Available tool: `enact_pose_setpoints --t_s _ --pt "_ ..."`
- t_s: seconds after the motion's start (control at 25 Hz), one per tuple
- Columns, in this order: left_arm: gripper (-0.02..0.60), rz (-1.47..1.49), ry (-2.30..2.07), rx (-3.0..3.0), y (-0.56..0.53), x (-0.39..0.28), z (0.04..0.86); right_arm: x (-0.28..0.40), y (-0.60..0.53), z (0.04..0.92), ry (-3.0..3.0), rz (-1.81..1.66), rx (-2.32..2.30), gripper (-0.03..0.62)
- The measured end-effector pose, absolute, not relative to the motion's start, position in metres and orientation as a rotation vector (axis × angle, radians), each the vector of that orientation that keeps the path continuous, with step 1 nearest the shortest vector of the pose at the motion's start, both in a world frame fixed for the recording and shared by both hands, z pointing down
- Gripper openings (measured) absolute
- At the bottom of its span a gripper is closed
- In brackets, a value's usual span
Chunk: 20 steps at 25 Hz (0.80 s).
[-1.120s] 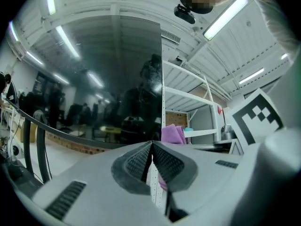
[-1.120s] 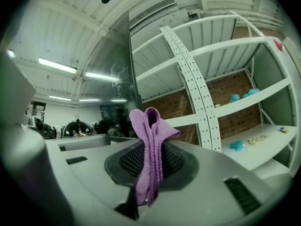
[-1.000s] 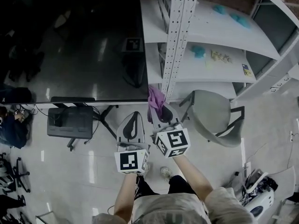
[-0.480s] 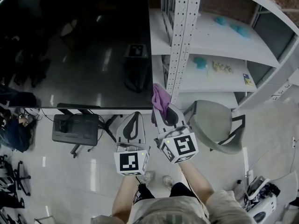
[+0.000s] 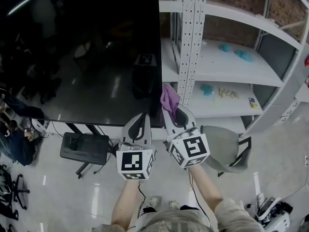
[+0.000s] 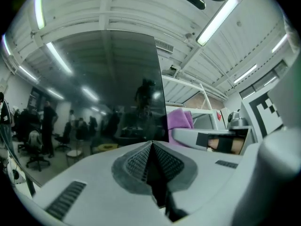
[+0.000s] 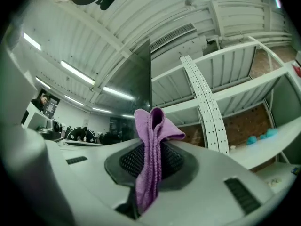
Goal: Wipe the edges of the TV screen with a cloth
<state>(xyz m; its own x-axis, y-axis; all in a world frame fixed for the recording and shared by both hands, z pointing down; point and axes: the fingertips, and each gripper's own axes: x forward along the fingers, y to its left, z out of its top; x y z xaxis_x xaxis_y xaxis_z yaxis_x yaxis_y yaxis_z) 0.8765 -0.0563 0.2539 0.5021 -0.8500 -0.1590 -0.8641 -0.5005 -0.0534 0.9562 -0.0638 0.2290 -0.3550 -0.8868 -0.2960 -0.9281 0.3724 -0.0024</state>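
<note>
Bunched purple cloth [image 5: 169,96], clamped in the right gripper [image 5: 169,111], sits at the glossy black TV screen [image 5: 87,57]'s 4 o'clock corner; left gripper [image 5: 139,116], at 9 o'clock, jaws together, empty.

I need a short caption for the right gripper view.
Right gripper shut on a purple cloth near the TV screen edge.

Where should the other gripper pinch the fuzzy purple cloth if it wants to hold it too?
Probably the folded tuft of the fuzzy purple cloth that sticks out past the right gripper, which is shut on its lower part. The left gripper, shut and empty, sits to its left, so it would open and come in from that side.
</note>
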Motion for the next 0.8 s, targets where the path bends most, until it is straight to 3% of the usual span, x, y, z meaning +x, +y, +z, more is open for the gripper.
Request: enact_pose_setpoints --t_s 0.8 --pt "0.015 0.248 1.309 -2.397 -0.036 0.890 0.050 0.947 -0.046 0.028 2.469 0.637 -1.497 0.055"
